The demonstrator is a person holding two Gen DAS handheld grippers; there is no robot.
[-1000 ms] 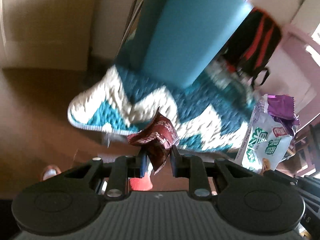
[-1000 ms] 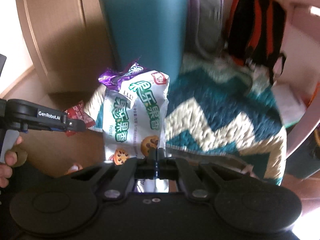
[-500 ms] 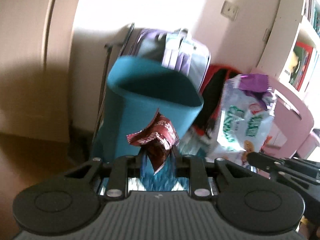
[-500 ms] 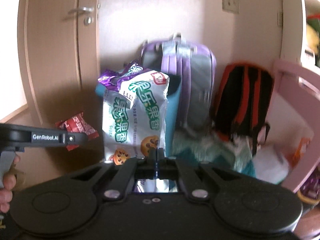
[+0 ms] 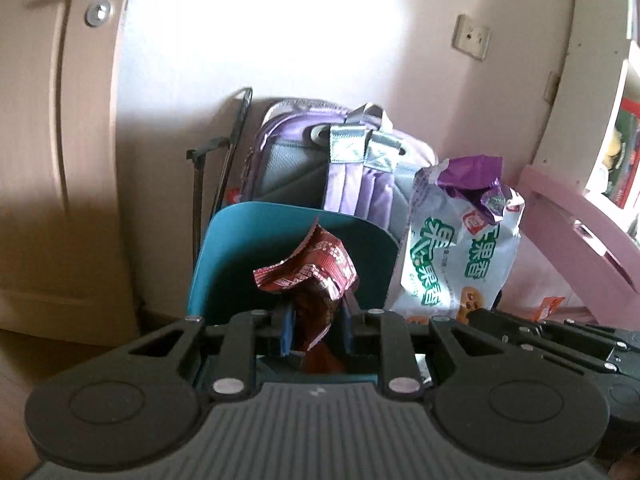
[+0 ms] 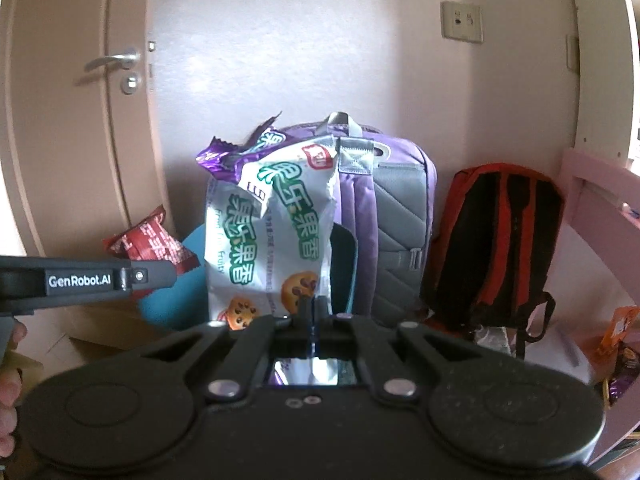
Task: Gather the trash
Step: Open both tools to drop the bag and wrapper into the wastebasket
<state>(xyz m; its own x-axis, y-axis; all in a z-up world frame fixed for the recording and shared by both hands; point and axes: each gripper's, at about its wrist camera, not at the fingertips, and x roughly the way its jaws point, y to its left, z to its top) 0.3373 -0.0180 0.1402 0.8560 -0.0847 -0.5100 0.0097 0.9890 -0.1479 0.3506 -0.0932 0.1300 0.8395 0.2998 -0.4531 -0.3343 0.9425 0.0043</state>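
A crumpled red wrapper (image 5: pixel 310 270) is clamped in the left gripper (image 5: pixel 316 320); a cookie bag (image 6: pixel 276 236) is pinched by the closed right gripper (image 6: pixel 312 312). Just beyond both, the teal bin (image 5: pixel 256 248) is seen, a purple backpack (image 5: pixel 340 160) behind.

1. I see daylight washing the far wall (image 5: pixel 304 40) to white glare in the left wrist view.
2. The door (image 5: pixel 60 128) at left lies in soft shadow.
3. Both fisheye views bend straight edges near the borders.
4. The near gripper bodies look dark; details stay fairly sharp.
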